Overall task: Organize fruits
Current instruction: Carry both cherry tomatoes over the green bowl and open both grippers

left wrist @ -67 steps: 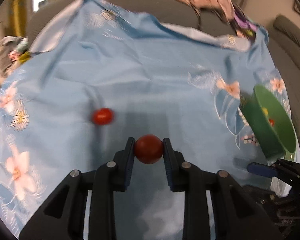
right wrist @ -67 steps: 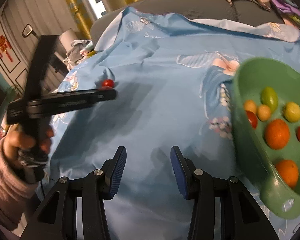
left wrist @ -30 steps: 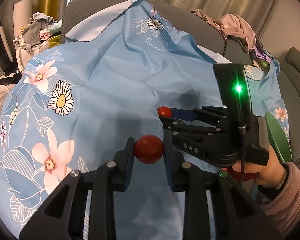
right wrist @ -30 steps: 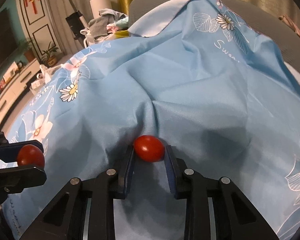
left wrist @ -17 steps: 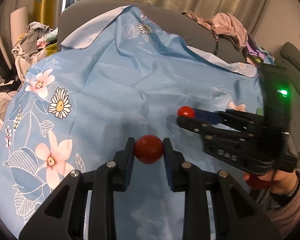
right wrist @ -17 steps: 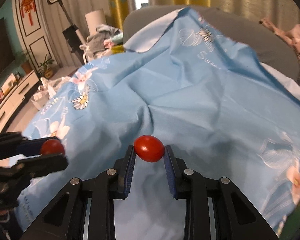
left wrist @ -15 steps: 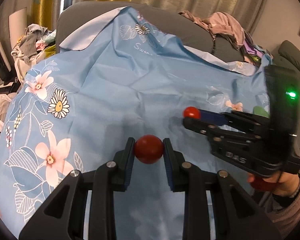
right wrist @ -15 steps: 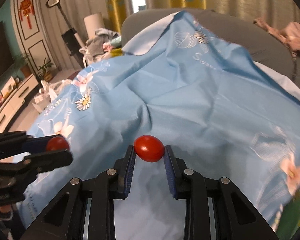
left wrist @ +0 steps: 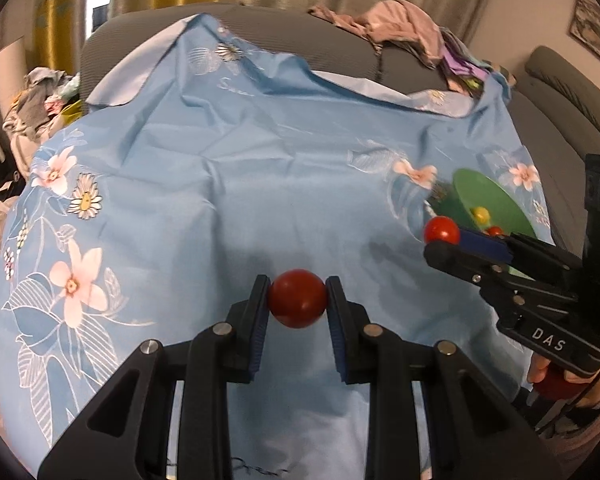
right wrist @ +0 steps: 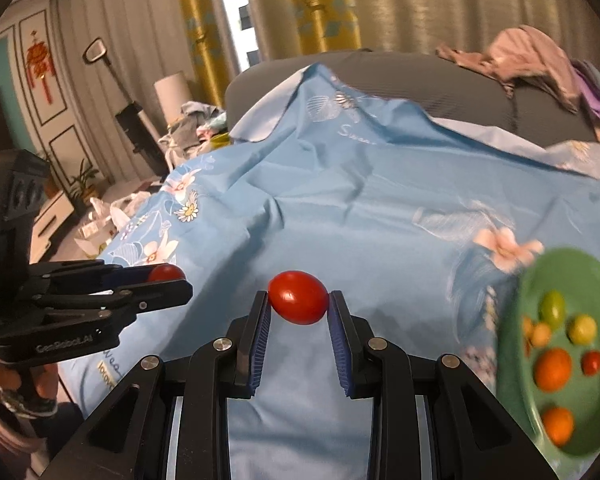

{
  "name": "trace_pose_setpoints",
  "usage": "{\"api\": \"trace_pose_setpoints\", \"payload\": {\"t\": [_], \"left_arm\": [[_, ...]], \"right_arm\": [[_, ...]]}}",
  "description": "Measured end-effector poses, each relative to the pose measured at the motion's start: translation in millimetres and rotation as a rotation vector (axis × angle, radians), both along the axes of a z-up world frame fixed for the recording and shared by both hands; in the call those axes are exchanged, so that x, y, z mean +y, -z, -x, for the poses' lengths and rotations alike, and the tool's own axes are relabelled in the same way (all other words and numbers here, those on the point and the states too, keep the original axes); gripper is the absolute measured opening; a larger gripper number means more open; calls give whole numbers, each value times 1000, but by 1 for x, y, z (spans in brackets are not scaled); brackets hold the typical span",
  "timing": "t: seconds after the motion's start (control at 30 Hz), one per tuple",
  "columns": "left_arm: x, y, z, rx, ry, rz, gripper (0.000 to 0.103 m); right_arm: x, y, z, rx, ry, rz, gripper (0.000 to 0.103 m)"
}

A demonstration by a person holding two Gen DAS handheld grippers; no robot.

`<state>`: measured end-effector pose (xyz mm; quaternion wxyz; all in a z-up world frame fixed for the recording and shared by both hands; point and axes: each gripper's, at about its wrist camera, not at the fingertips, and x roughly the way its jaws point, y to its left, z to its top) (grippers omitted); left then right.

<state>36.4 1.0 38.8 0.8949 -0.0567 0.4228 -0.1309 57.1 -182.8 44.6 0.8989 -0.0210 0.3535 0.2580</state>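
So the two red tomatoes are both up in the air rn. The round tomato (left wrist: 298,298) is pinched in the left claw (left wrist: 298,304), and the oval tomato (right wrist: 298,297) is pinched in the right claw (right wrist: 299,308). Both claws are clenched on their fruit, pads pressing on both sides, above the blue flowery sheet (left wrist: 260,184). The green bowl (right wrist: 524,308) sits on the sheet off to the right, tilted imo, w/ orange, yellow, green and red fruit already in it.

How I'd do the drop, just my read:
- The right claw is closer to the bowl, so that one goes first. Otherwise the two claws crowd each other over the rim.
- Get low over the bowl's middle before letting go. The oval one will roll, and the sheet is soft and wrinkly, so a miss wanders off.
- Don't squeeze harder on the way. Thin skin, and it's held fine as is.
- Ease the claw apart slowly and don't bump the rim, bc the bowl doesn't look steady on that sheet.

Hard to make out:
- The bowl is blurry and cut off at the edge of the right cam, and in the left cam the right claw covers part of it.
- Can't count the fruit inside.
- What's under the sheet is hidden (sofa?).
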Motion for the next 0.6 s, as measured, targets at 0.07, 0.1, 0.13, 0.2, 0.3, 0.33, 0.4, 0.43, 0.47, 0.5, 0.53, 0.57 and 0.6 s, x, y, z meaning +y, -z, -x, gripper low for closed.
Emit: {"api": "trace_pose_setpoints", "payload": {"t": [0.07, 0.1, 0.13, 0.2, 0.3, 0.33, 0.4, 0.43, 0.47, 0.5, 0.53, 0.57, 0.6], "left_arm": [[-11, -2, 3, -2, 24, -7, 28], [-16, -3, 4, -2, 35, -8, 28], [-22, -4, 4, -2, 48, -9, 28], [-34, -7, 4, -8, 74, -15, 28], [-59, -13, -1, -13, 130, -13, 28], [-67, -14, -5, -16, 146, -13, 28], [-86, -18, -12, -23, 185, -9, 28], [-95, -19, -15, -26, 201, -11, 28], [-105, -21, -18, -28, 224, -11, 28], [-119, -23, -23, -31, 253, -10, 28], [-127, -24, -25, -32, 271, -15, 28], [-139, -25, -27, -34, 291, -24, 28], [-150, -26, -31, -34, 313, -28, 28]], "right_arm": [[-9, -2, 7, -6, 18, -4, 31], [-14, -3, 11, -8, 25, -9, 31], [-21, -4, 15, -10, 37, -13, 31], [-30, -6, 20, -12, 55, -16, 31], [-48, -10, 27, -27, 92, -19, 31], [-56, -12, 29, -31, 109, -18, 31], [-71, -15, 33, -47, 150, -11, 31], [-78, -17, 34, -50, 164, -11, 31], [-87, -19, 35, -55, 186, -12, 31], [-93, -20, 36, -59, 200, -12, 31], [-104, -22, 36, -65, 224, -8, 31], [-111, -23, 37, -67, 245, -3, 31], [-119, -24, 36, -68, 267, 0, 31]]}}
